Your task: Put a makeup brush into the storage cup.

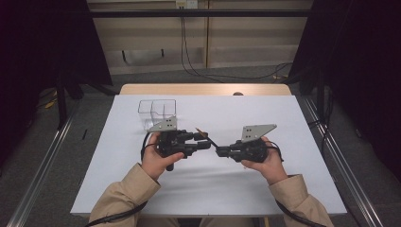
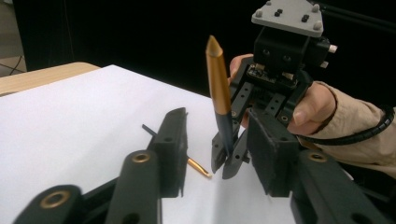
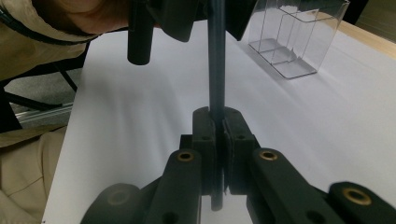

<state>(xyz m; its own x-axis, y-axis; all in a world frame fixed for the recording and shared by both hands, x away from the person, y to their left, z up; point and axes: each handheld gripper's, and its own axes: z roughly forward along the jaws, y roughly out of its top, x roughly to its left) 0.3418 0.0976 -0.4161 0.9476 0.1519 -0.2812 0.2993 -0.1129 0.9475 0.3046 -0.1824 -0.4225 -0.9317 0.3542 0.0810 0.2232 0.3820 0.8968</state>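
The right gripper has its jaws pressed tight on the dark lower barrel of a slim gold-and-black pen, held above the white table near its middle. The left gripper has jaws spread around the pen's gold end, not touching it. A clear plastic two-compartment box stands farther left.

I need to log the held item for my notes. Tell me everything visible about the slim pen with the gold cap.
The slim pen with the gold cap has a dark barrel and a tapered, metallic-looking gold upper part ending in a point. It is off the white table, tilted, between both hands. The right gripper is clamped on its dark end; the left gripper's jaws stand on either side of it, and contact cannot be told.
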